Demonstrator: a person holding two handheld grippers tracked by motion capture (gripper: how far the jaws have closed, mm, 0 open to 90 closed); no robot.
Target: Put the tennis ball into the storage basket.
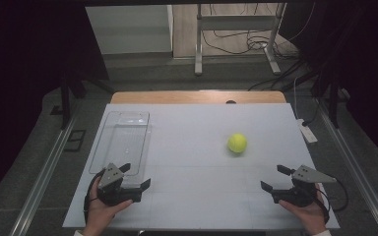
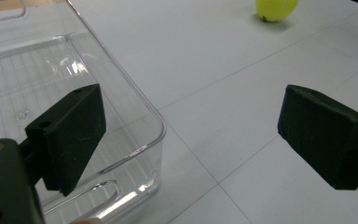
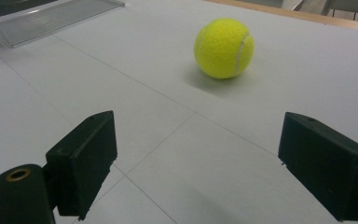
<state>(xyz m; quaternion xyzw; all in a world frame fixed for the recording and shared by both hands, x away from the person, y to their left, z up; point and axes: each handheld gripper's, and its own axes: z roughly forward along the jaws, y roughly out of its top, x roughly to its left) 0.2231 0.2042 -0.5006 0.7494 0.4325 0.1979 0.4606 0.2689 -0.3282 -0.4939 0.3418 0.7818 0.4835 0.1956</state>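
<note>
Surroundings: clear plastic tray [image 1: 120, 142] at table's [image 1: 197, 196] left, under left gripper [image 1: 133, 177].
Ball: tennis ball [image 1: 237, 143] ahead of right gripper [image 1: 274, 178], well apart, path unobstructed.
Jaws: both grippers spread wide, empty.

Looks like lab or test room, not home. I see table [image 1: 197, 196] with plain white board on top, thin grid lines on it. Dark curtains hang left and right, like little booth. Grey floor, metal rails [image 1: 44, 177] run along both sides. Behind table, metal stand [image 1: 236, 29] on legs, loose black cables [image 1: 256, 46] curl on floor. White plug strip [image 1: 307, 132] lies by table edge. No cosy stuff anywhere I look.
</note>
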